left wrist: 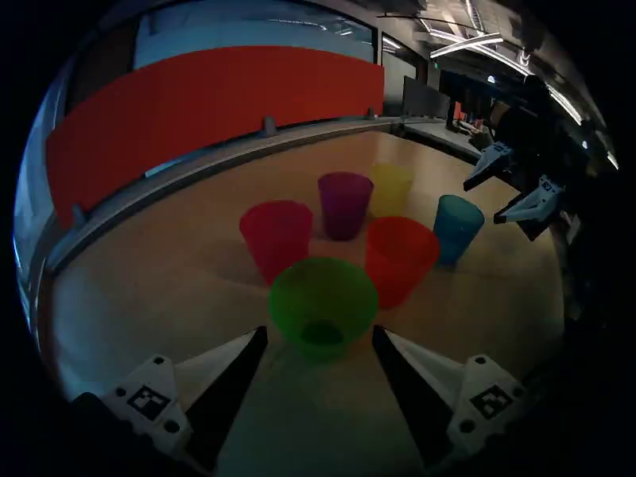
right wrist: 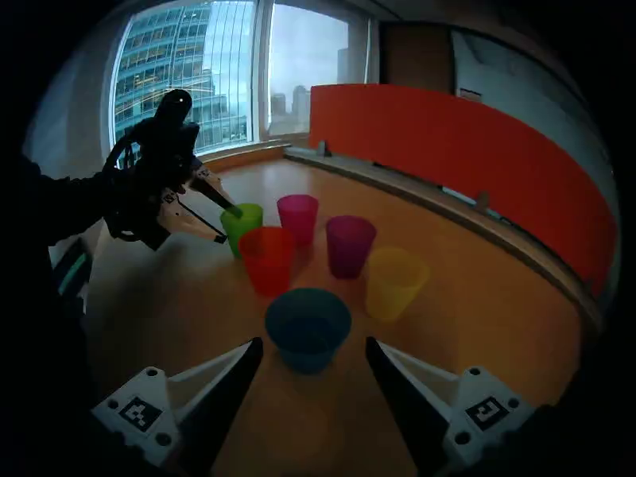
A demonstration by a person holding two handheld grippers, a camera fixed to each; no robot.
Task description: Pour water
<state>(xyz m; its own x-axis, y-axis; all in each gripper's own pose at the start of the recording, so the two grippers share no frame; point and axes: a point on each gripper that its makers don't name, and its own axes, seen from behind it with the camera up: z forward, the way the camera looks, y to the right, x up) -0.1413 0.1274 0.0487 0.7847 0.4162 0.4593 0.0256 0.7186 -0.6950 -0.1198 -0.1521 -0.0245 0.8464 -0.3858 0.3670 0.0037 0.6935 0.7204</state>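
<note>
Here, L gripper (left wrist: 319, 332) wide at grn cup (left wrist: 322, 296)

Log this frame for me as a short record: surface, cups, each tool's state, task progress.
surface: wooden table
cups: green cup, pink cup, purple cup, yellow cup, orange cup, teal cup; all upright, clustered
left tool: open, green cup at its fingertips
right tool: open, teal cup at its fingertips
pouring: not begun, no cup lifted
</note>
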